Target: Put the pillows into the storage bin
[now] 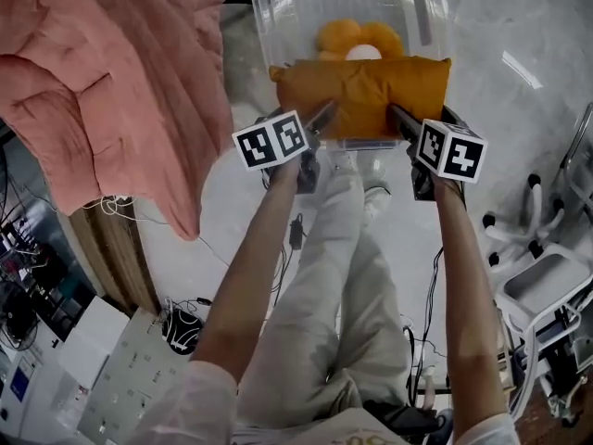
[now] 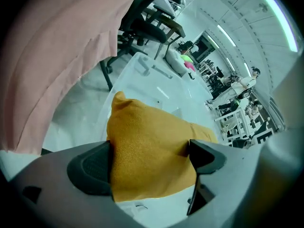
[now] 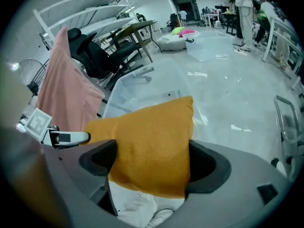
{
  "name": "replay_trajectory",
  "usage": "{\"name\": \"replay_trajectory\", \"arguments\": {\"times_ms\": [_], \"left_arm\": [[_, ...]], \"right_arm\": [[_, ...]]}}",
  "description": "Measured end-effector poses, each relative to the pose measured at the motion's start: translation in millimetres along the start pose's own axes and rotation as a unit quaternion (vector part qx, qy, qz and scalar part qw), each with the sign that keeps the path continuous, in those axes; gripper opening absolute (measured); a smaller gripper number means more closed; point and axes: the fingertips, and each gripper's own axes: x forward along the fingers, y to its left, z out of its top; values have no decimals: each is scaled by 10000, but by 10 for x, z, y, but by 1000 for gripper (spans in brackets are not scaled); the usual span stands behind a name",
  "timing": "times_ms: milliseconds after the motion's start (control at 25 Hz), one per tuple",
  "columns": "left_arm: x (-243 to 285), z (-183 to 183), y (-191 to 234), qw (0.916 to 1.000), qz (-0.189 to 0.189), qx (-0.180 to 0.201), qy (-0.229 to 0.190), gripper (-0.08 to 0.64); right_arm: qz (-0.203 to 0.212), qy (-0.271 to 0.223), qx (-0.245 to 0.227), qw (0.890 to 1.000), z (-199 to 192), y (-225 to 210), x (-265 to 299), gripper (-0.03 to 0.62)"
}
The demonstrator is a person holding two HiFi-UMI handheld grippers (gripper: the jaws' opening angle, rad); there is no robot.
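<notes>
An orange pillow point(image 1: 361, 95) hangs across the near rim of the clear storage bin point(image 1: 278, 17). My left gripper point(image 1: 320, 119) is shut on its left end and my right gripper point(image 1: 400, 119) on its right end. In the left gripper view the pillow point(image 2: 152, 146) fills the gap between the pads, with the bin point(image 2: 156, 80) behind it. The right gripper view shows the same: the pillow point(image 3: 152, 146) is squeezed between the pads above the bin point(image 3: 142, 91). A flower-shaped orange pillow point(image 1: 357, 40) with a white centre lies inside the bin.
A pink quilt point(image 1: 111, 91) hangs at the left, close to my left arm. White chair frames point(image 1: 547, 286) stand at the right. Cables and a black device point(image 1: 181, 327) lie on the floor by the person's legs. Dark office chairs point(image 3: 95, 51) stand beyond the bin.
</notes>
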Motion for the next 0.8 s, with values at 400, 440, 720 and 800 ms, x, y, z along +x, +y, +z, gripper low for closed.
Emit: {"name": "replay_trajectory", "arguments": {"times_ms": [400,440,720,800], "left_arm": [[424,-269,365,9968,394,-436,546,526],[459,-287,382,9966,400,-410,589,528],[779,-304,456,9960,430,-259,738,532],[829,-294,466,9959,447,-170,771,534]], "right_arm": [[-272,547,97,9981,-224,-218,478,479],[-286,558,141,9979,-256,-246,510,479],[-388,427,280,9979,-317,-443,759,480],[-343,462,355,9977,-341,-489,824,486]]}}
